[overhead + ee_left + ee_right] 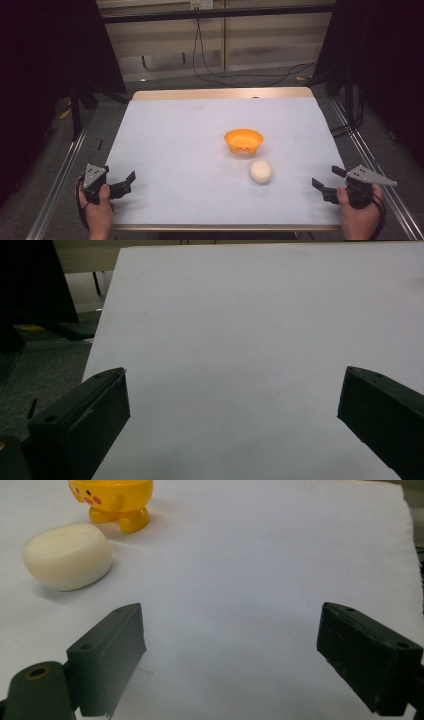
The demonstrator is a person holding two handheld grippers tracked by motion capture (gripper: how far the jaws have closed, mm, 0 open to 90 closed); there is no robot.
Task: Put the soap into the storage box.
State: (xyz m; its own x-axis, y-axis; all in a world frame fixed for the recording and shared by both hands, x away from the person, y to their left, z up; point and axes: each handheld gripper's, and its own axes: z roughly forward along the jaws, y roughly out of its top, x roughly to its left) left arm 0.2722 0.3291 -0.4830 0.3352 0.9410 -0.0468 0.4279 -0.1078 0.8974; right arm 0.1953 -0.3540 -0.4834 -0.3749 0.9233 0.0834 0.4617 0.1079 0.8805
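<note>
Both claws are waiting wide open over the white-covered desk (190, 150).
The right claw (230, 655) is probably nearest the rounded white soft lump (67, 555); squeezing it off-centre could roll it against the orange plastic footed bowl (112, 497), while the left claw (232, 415) is holding nothing.

The small orange bowl (243, 140), well ahead of the right gripper (326, 183), looks like glossy moulded plastic, with smooth stubby feet and a painted face. Just nearer that gripper, the rounded white lump (260, 171) has a matt, soft, slightly waxy surface with a faint ridge round its top. Both lie on a pale sheet (190, 150) that reads as smooth matt paper or thin cloth; which one is unclear. Beyond it runs a light wooden table edge (220, 93). The left gripper (126, 183) has dull black plastic jaws, as does the right, each topped by a matt grey metal-looking plate.
</note>
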